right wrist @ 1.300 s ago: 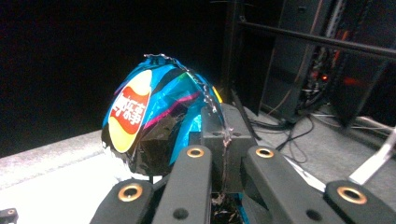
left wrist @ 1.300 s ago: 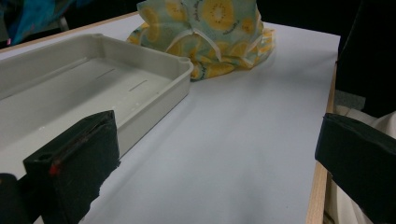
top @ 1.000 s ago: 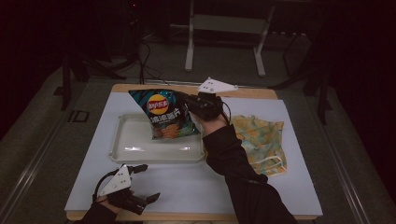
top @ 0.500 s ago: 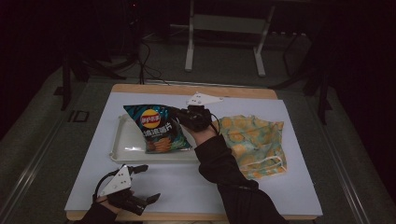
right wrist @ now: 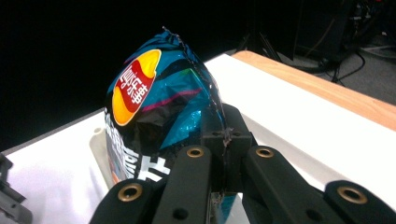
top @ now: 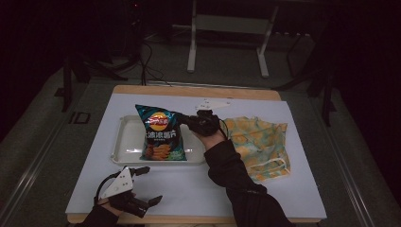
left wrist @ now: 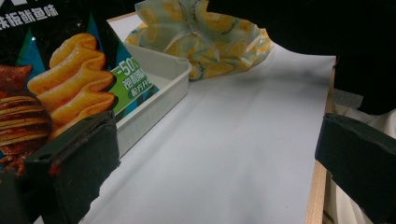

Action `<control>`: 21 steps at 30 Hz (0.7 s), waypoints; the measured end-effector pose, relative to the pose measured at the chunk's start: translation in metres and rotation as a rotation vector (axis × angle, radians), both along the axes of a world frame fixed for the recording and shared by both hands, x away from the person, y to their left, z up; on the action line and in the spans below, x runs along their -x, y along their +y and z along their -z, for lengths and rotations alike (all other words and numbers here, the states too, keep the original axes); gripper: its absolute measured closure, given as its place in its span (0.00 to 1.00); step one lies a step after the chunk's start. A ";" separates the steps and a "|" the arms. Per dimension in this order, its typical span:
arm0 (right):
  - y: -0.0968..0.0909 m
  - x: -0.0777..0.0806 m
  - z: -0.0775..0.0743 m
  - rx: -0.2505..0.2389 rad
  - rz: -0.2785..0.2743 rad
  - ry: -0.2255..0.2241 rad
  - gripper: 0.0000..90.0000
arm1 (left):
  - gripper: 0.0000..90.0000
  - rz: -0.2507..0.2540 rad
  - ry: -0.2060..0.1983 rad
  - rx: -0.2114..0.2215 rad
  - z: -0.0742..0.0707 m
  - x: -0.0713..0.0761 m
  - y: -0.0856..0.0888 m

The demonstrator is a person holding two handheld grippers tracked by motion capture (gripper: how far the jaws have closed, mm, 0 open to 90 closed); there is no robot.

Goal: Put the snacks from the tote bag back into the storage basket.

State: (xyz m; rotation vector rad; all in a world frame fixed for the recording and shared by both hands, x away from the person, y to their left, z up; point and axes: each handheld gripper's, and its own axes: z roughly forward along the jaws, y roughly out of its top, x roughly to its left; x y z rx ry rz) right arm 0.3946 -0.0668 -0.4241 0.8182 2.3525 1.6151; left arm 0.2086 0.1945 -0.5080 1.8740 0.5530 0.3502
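One white table [top: 283, 189] carried everything, and on it sat one white tray [top: 124, 142], left of centre. Right of the tray lay one yellow patterned cloth [top: 257, 142]. One crisp bag [top: 161, 137] stood in the tray, leaning, pinched at its right seam by the right gripper [top: 182, 120], whose jaws were clamped tight on the foil. The bag looked light, puffy and slippery, its contents easily crushed, so the flat sealed edge seemed the safest hold. The left gripper [top: 149, 184] rested at the near left edge, jaws spread wide, holding nothing.
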 end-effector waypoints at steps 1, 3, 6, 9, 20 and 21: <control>-0.001 -0.001 0.002 0.002 0.002 0.006 1.00 | 0.00 0.000 0.001 0.000 0.000 0.000 0.000; -0.003 -0.004 0.005 0.001 0.008 0.016 1.00 | 0.00 0.002 0.001 -0.004 0.000 0.000 0.000; -0.004 -0.008 0.011 0.009 0.024 0.027 1.00 | 0.00 0.001 0.000 0.000 0.000 0.000 0.000; -0.005 -0.012 0.012 0.026 0.037 0.034 0.99 | 0.00 0.002 0.001 0.002 0.000 0.000 0.000; -0.002 -0.030 0.020 0.091 0.089 0.076 0.89 | 0.00 0.006 0.004 0.002 0.000 0.000 0.000; -0.002 -0.031 0.020 0.095 0.092 0.077 0.86 | 0.00 0.006 0.004 0.002 0.000 0.000 0.000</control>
